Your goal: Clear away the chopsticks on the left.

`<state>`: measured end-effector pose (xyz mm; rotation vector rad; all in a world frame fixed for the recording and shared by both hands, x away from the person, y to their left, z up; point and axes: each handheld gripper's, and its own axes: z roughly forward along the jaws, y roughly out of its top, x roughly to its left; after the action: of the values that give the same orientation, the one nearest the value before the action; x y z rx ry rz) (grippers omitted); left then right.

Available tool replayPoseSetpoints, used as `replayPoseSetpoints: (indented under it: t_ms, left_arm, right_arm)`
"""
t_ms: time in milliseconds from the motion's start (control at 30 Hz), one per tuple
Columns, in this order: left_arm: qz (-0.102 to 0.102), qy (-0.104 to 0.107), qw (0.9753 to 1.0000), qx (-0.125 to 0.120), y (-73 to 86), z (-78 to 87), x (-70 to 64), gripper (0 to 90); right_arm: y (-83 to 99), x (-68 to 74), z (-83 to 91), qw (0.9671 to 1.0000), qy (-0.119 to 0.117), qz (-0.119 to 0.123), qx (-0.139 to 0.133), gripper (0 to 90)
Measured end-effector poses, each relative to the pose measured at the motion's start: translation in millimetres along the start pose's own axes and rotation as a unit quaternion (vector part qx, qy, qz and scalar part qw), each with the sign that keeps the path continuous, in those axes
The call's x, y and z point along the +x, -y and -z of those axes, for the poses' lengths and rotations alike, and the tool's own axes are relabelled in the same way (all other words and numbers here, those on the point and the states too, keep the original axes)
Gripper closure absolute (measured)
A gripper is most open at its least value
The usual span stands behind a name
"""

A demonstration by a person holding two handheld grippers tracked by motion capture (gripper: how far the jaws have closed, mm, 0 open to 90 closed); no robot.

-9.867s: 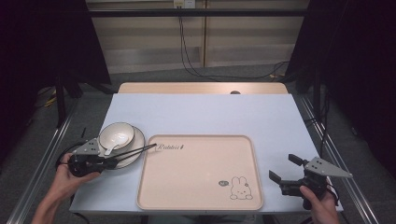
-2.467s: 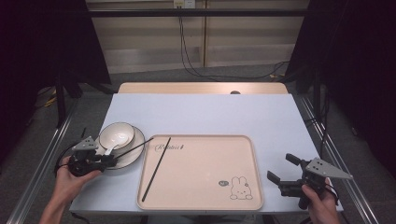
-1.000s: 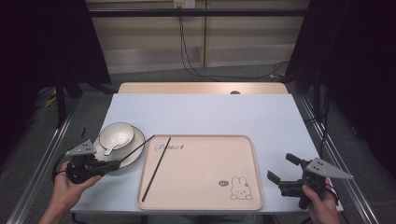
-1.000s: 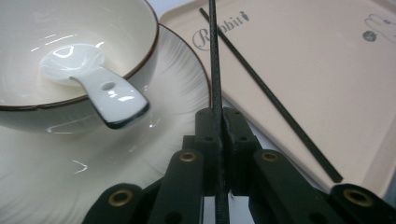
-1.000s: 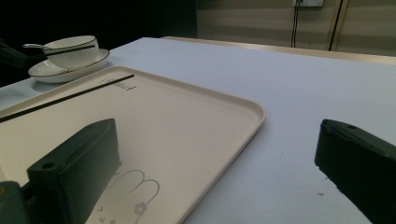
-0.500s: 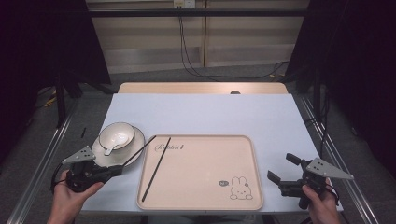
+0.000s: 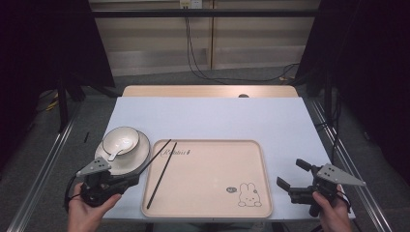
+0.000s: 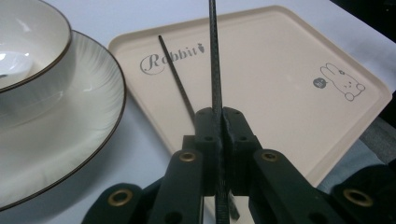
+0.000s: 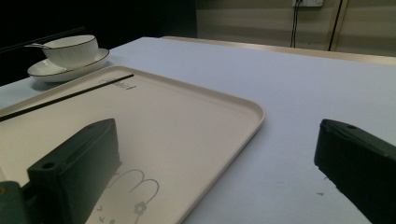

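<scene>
Clearly the left gripper (image 8: 218,116) is clamped on one black chopstick (image 8: 215,56), angled over the tray's (image 7: 251,150) lower-left part; its mate (image 7: 162,175) lies there already. Thin and slick, it could pivot or slip. Right gripper (image 7: 299,180) sits apart, idle.

"Rabbit" in grey script with a small carrot, printed on the cream tray (image 8: 280,70)
</scene>
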<state>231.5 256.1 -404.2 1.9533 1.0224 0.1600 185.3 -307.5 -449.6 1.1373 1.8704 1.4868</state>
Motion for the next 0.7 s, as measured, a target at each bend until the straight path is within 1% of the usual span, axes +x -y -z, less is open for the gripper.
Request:
replayPoseSetpoints:
  t_ms: [33,67,100,167,200,233,267,300,333,367,400,433,467,500,533,567,600,633,667,700]
  left_arm:
    - [0.0,0.0,1.0,0.0,0.0,0.0,0.0,85.9]
    - [0.0,-0.003,1.0,-0.001,-0.9,-3.5,-0.7,85.9]
    - [0.01,-0.006,0.9999,-0.002,-2.0,-8.7,-0.5,85.9]
    - [0.013,-0.006,0.9999,-0.005,-2.7,-11.4,-0.8,85.9]
    - [0.018,-0.005,0.9998,-0.004,-5.0,-16.3,-2.4,85.9]
    - [0.018,-0.007,0.9998,-0.003,-5.9,-18.2,-3.3,85.9]
    - [0.018,-0.007,0.9998,-0.003,-5.9,-18.2,-3.3,85.9]
    - [0.022,-0.01,0.9997,-0.002,-8.9,-24.7,-6.2,85.9]
    - [0.022,-0.01,0.9997,-0.002,-8.9,-24.7,-6.2,85.9]
    - [0.028,-0.01,0.9996,-0.003,-11.2,-30.3,-8.5,85.9]
    - [0.028,-0.01,0.9996,-0.003,-11.2,-30.3,-8.5,85.9]
    - [0.031,-0.015,0.9994,-0.001,-12.4,-34.8,-10.6,85.9]
    - [0.031,-0.015,0.9994,-0.001,-12.4,-34.8,-10.6,85.9]
    - [0.039,-0.019,0.9991,0.0,-12.7,-39.6,-12.5,85.9]
    - [0.039,-0.019,0.9991,0.0,-12.7,-39.6,-12.5,85.9]
    - [0.047,-0.026,0.9986,0.001,-12.5,-43.2,-12.5,85.9]
    - [0.047,-0.026,0.9986,0.001,-12.5,-43.2,-12.5,85.9]
    - [0.05,-0.033,0.9982,0.005,-12.2,-45.8,-12.5,85.9]
    - [0.05,-0.033,0.9982,0.005,-12.2,-45.8,-12.5,86.0]
    - [0.056,-0.04,0.9976,0.006,-11.3,-48.9,-14.4,86.0]
  right_arm:
    - [0.0,0.2,0.0,1.0,-0.001,-0.001,0.0,0.0]
    - [0.0,0.2,0.0,1.0,-0.001,-0.001,0.0,0.0]
    - [0.0,0.4,0.1,1.0,-0.002,0.001,0.001,0.0]
    - [0.0,0.8,0.0,1.0,-0.003,-0.003,0.001,0.0]
    - [0.1,0.4,0.0,1.0,0.0,-0.001,0.002,0.0]
    - [0.1,0.4,-0.1,1.0,0.0,-0.004,0.0,0.0]
    - [0.1,-0.3,-0.2,1.0,0.001,0.0,0.001,0.0]
    - [0.1,-0.3,-0.1,1.0,0.001,-0.001,0.001,0.0]
    - [0.1,-0.3,-0.1,1.0,0.001,-0.001,0.001,0.0]
    - [0.1,0.7,-0.2,1.0,-0.001,-0.004,0.0,0.0]
    - [0.1,0.7,-0.2,1.0,-0.001,-0.004,0.0,0.0]
    - [0.1,0.7,0.1,1.0,-0.001,-0.002,0.003,0.0]
    - [0.1,0.5,0.1,1.0,-0.001,-0.001,0.003,0.0]
    - [0.1,0.3,0.0,1.0,0.001,-0.001,0.0,0.0]
    - [0.1,0.3,0.0,1.0,0.001,-0.001,0.0,0.0]
    - [0.1,-0.1,0.0,1.0,0.002,0.0,0.001,0.0]
    - [0.1,0.2,-0.1,1.0,0.001,-0.001,0.0,0.0]
    - [0.2,0.2,-0.1,1.0,0.001,0.0,0.001,0.0]
    - [0.2,0.2,-0.1,1.0,0.001,0.0,0.001,0.0]
    - [0.0,0.6,-0.2,1.0,-0.002,0.0,0.002,0.0]
